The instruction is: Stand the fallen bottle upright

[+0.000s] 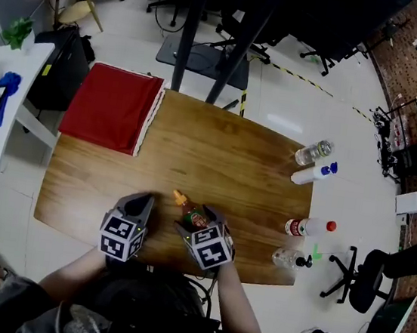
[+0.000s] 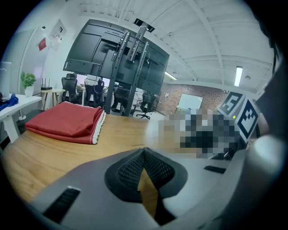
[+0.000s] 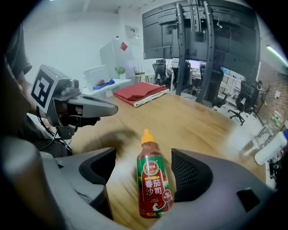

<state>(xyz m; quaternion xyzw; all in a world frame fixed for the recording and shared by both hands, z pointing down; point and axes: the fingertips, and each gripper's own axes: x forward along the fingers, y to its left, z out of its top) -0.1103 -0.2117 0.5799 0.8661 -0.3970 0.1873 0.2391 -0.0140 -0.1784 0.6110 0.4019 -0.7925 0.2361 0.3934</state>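
A red ketchup bottle (image 1: 189,211) with an orange cap lies on the wooden table (image 1: 217,155) near its front edge, cap toward the far left. My right gripper (image 1: 199,223) stands over the bottle's body. In the right gripper view the bottle (image 3: 152,184) sits between the jaws of the right gripper (image 3: 144,157). They are open, with a gap on each side. My left gripper (image 1: 143,199) hovers just left of the bottle. In its own view the left gripper (image 2: 144,151) has its pads meeting at the tips, with nothing held.
A folded red cloth (image 1: 112,106) lies at the table's far left corner. Several bottles line the right edge: a clear one (image 1: 315,151), a white one with a blue cap (image 1: 314,172), a red-capped one (image 1: 309,227). An office chair (image 1: 377,275) stands right of the table.
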